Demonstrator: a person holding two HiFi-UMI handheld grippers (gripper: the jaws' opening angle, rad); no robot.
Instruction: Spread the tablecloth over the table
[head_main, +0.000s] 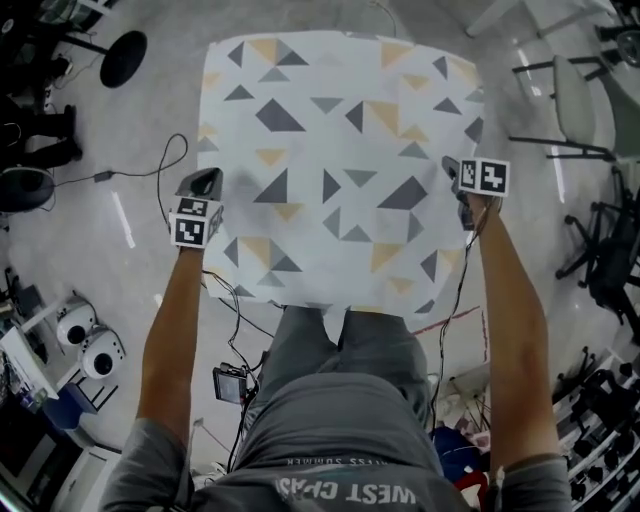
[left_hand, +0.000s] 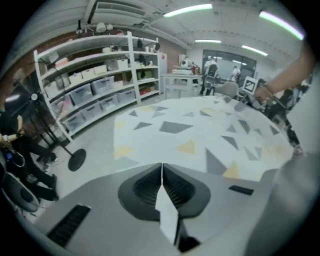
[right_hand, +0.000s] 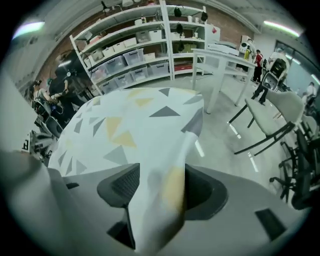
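White tablecloth (head_main: 340, 160) edge drapes between parted right fingers (right_hand: 122, 184).

Tablecloth (head_main: 340, 165): white, printed with grey and yellow triangles. It lies spread flat and largely smooth, reaching from centre toward 12 o'clock. The 6 o'clock edge hangs slightly wavy. The 3 o'clock edge is raised in a loose fold.

Right claw (right_hand: 156, 175) jaws wide apart; tablecloth (right_hand: 130, 120) fold hangs loose between.
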